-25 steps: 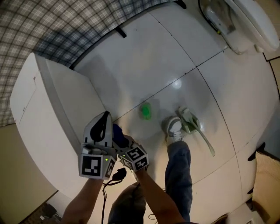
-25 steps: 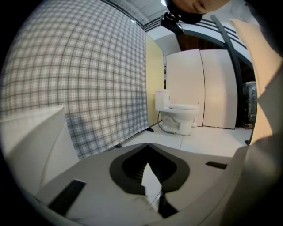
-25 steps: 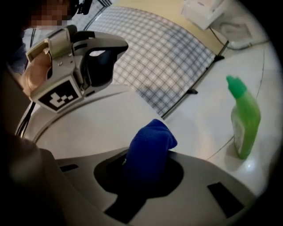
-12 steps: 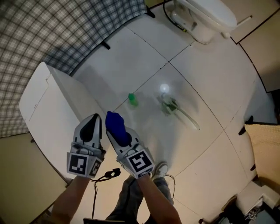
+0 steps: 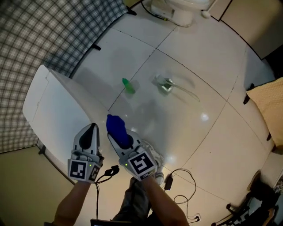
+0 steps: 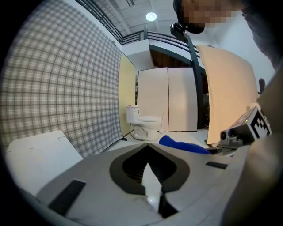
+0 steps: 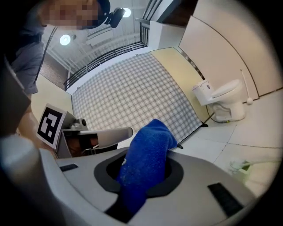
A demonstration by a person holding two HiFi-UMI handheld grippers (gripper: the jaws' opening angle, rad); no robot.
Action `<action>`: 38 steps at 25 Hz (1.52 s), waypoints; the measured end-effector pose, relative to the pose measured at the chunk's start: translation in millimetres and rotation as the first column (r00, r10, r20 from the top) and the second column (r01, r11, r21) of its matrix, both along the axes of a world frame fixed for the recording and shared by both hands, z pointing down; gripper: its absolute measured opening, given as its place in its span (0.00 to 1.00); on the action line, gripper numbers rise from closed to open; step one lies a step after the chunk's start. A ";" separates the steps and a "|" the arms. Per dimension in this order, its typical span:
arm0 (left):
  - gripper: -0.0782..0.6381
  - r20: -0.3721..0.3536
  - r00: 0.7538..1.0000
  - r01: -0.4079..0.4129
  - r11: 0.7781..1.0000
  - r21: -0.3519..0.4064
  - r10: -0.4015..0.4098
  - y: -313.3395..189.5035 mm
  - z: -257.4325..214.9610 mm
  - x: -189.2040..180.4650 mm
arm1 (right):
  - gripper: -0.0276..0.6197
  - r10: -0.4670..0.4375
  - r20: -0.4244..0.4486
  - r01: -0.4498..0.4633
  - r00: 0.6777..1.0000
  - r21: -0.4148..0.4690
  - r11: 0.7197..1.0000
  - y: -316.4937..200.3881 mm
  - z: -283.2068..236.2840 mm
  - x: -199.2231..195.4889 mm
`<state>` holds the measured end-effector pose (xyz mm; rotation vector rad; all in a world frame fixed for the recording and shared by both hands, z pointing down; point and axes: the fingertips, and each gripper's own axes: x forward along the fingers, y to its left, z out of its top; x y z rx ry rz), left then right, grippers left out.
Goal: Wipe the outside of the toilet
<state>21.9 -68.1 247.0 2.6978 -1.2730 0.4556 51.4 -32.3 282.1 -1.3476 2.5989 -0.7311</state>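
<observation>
The white toilet (image 5: 174,9) stands far off at the top edge of the head view, and it shows small in the left gripper view (image 6: 143,126) and the right gripper view (image 7: 223,103). My right gripper (image 5: 118,134) is shut on a blue cloth (image 5: 115,125), which sticks out past the jaws (image 7: 146,159). Close on its left, my left gripper (image 5: 91,132) is held with its jaws together and nothing between them (image 6: 148,148). Both grippers hover over the floor, well short of the toilet.
A white board (image 5: 57,110) leans beside the left gripper, in front of a plaid curtain (image 5: 40,39). A green bottle (image 5: 128,85) and a clear brush (image 5: 168,85) lie on the tiled floor. A beige cushion (image 5: 267,110) is at the right; cables (image 5: 179,176) trail near my foot.
The view has swung, so the toilet slid to the top edge. My right gripper came forward beside the left, showing the blue cloth. The person's foot stepped back from the brush.
</observation>
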 end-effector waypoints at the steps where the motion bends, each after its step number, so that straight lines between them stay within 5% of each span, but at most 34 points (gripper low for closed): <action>1: 0.12 0.004 1.000 -0.009 1.000 -0.001 0.009 16.2 -1.1 -4.5 | 0.15 0.007 0.001 -0.007 1.000 -0.004 1.000 16.4 0.9 -3.5; 7: 0.12 0.065 0.993 -0.101 0.994 -0.033 0.103 107.5 12.0 -32.7 | 0.15 0.098 0.040 -0.097 0.994 -0.019 0.995 92.9 22.9 -22.7; 14: 0.12 0.090 0.970 -0.223 0.975 -0.019 0.224 157.4 49.9 -76.1 | 0.15 0.211 0.072 -0.210 0.975 -0.012 0.978 86.9 100.8 -72.6; 19: 0.12 0.107 0.892 -0.441 0.897 -0.008 0.439 204.0 70.4 -94.2 | 0.15 0.282 0.128 -0.285 0.951 0.008 0.958 117.1 122.8 -142.2; 22: 0.12 0.115 0.859 -0.500 0.866 -0.025 0.499 236.1 84.8 -116.3 | 0.15 0.305 0.178 -0.302 0.936 -0.046 0.952 155.0 146.3 -191.3; 29: 0.12 0.142 0.872 -0.466 0.883 -0.054 0.469 255.5 112.7 -165.1 | 0.15 0.242 0.222 -0.225 0.945 -0.098 0.969 199.4 168.4 -272.9; 38: 0.12 0.095 0.908 -0.404 0.913 -0.061 0.409 214.1 160.6 -147.5 | 0.15 0.357 0.144 -0.348 0.923 -0.085 0.934 143.8 218.9 -173.4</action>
